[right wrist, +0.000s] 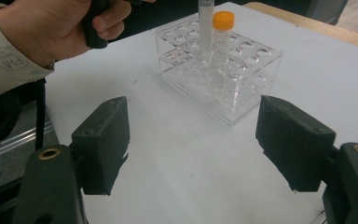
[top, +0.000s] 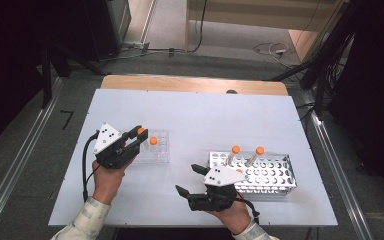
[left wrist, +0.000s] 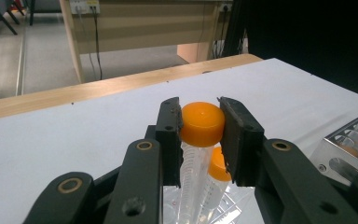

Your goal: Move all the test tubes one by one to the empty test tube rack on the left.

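**Left gripper clamps orange-capped tube over clear rack; right gripper idle, jaws apart**

Left gripper (left wrist: pixel 200 123): jaws closed on the orange cap of a held tube (left wrist: pixel 201 125), pads pressing the cap from both sides. The tube's clear graduated body hangs straight down between the jaws, lower end over or in the clear rack (top: pixel 159 150); whether it is seated in a hole, cannot tell. Just behind it in the left gripper view stands a second tube (left wrist: pixel 218 170), also orange-capped, upright in the same rack. The high view puts the left gripper (top: pixel 139 134) at the rack's left edge, the left hand (top: pixel 106 179) behind it.

Right gripper (right wrist: pixel 193 144): jaws wide apart, nothing between them, bare white table (right wrist: pixel 186 186) below. It points at the clear rack (right wrist: pixel 223 70), well apart from it. In the high view the right gripper (top: pixel 190 180) sits near the table's front edge, just beside the metal rack (top: pixel 275 177), not touching it.

Metal rack holds two more orange-capped tubes (top: pixel 234 154), both leaning, at its rear left.
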Available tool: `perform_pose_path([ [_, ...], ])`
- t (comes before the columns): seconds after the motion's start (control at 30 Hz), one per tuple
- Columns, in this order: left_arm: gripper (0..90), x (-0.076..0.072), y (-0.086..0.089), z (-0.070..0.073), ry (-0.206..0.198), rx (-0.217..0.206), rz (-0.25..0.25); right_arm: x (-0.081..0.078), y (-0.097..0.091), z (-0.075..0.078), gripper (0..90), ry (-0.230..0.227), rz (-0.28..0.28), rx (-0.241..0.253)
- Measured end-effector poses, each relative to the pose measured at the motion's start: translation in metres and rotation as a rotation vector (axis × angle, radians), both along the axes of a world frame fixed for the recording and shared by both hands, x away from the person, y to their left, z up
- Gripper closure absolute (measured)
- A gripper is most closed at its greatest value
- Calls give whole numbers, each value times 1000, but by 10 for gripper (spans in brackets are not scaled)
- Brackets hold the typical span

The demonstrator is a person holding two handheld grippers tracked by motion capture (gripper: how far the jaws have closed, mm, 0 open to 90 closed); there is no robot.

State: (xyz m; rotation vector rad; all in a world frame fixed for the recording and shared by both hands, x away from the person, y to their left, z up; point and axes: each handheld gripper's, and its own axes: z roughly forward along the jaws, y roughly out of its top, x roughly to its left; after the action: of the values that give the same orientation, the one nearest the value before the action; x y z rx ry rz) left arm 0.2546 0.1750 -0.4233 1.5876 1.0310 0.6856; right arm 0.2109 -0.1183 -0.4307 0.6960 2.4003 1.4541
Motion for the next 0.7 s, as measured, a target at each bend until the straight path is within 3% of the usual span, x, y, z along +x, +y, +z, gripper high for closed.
perform_pose_path([
  [0.47, 684, 0, -2, -10, 18, 17, -4, 0, 0, -1, 248, -3, 0, -8],
  [0.7, 650, 1, -2, -11, 21, 2, -5, 0, 1, -1, 248, -1, 0, -9],
])
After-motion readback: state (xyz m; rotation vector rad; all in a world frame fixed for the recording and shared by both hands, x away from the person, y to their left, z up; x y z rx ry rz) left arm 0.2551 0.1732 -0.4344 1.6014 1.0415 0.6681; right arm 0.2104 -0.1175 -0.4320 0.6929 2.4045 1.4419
